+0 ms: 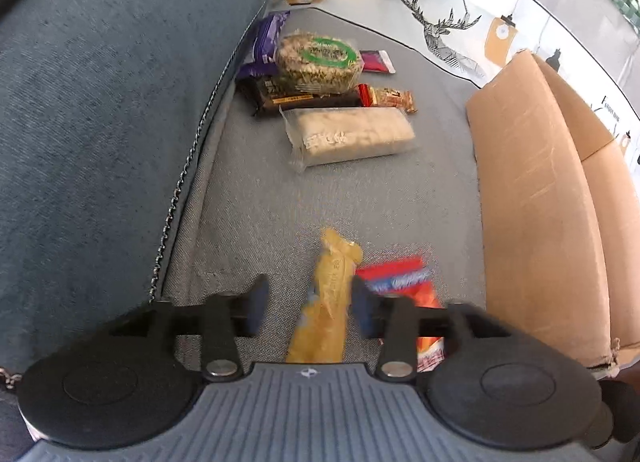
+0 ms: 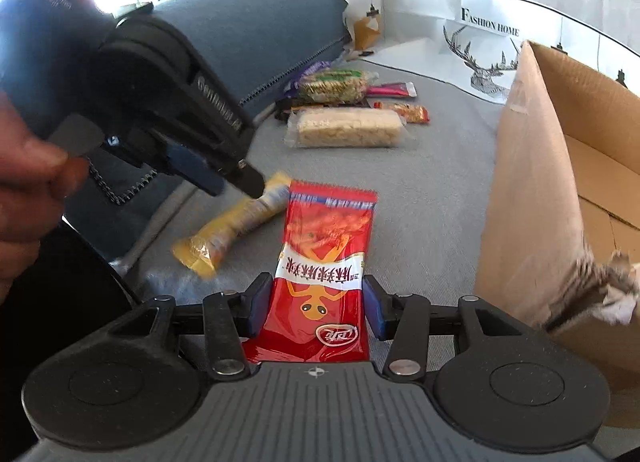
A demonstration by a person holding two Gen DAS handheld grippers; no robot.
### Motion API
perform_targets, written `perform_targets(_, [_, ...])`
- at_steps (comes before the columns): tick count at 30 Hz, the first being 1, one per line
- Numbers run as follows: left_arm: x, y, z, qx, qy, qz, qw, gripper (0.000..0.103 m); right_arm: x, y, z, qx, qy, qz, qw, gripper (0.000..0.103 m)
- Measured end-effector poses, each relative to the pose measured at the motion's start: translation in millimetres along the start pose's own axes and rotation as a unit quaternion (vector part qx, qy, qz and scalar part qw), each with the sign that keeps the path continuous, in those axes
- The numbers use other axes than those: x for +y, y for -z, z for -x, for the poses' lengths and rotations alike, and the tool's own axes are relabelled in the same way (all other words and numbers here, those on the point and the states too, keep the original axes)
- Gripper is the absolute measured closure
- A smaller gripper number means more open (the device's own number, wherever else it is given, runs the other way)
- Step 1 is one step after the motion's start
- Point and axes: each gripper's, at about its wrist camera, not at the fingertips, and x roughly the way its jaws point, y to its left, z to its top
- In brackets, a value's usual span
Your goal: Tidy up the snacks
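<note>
Grey fabric of a sofa seat (image 1: 248, 166) carries everything here, with a darker blue cushion (image 1: 100, 102) at its left and a white cloth printed with a deer (image 1: 444, 28) behind. We see only part of the cardboard box (image 1: 532, 198) at the right: its far side runs out of frame, and in the right wrist view its torn corner is blurred.

At the back lies a pile of snacks (image 1: 316, 74), its lower packs half hidden under a round rice cake; a pale bar (image 1: 352, 136) lies just in front.

Our right tool (image 2: 316, 308) is clenched on the red packet (image 2: 320, 262), whose near end is cut off by the tool body. The left tool (image 1: 306, 304) is released, and the yellow pack (image 1: 326, 302) lies on the seat between its spread fingers, blurred, so we cannot read its label. A hand (image 2: 28, 182) grips the left tool at the frame edge.
</note>
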Motion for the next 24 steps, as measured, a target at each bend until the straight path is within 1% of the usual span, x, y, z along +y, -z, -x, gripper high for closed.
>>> perform_targets(3, [2,-1,-4,0.016,0.007,0.009,0.9998,0.048,-7,4,-6,0.009,0.006,-0.010,1.000,0.052])
perform_targets(5, [3,-1,-5,0.018,0.010,0.010,0.9997,0.048,-11,5,-9,0.014,0.005,-0.021,1.000,0.052])
perform_targets(9, [-3,-1,-11,0.033,0.015,-0.012,0.9993,0.049,-14,5,-15,0.016,0.003,-0.032,0.999,0.049])
perform_targets(11, [-7,-2,-17,0.043,0.011,-0.020,0.9988,0.052,-13,5,-18,0.015,0.000,-0.034,0.999,0.047])
perform_targets(13, [-10,-2,-23,0.055,0.008,-0.026,0.9981,0.060,-11,5,-20,0.017,-0.001,-0.030,0.999,0.046])
perform_targets(14, [-11,-3,-25,0.059,0.004,-0.028,0.9979,0.061,-11,6,-21,0.017,-0.001,-0.027,0.999,0.045])
perform_targets(16, [-14,-3,-29,0.064,-0.003,-0.033,0.9974,0.061,-10,6,-23,0.017,0.000,-0.022,1.000,0.044])
perform_targets(18, [-16,-3,-32,0.068,-0.008,-0.039,0.9969,0.064,-10,6,-24,0.017,-0.001,-0.021,1.000,0.042])
perform_targets(24, [-26,-1,-37,0.070,-0.029,-0.065,0.9950,0.064,-11,5,-28,0.021,-0.001,-0.024,0.999,0.042])
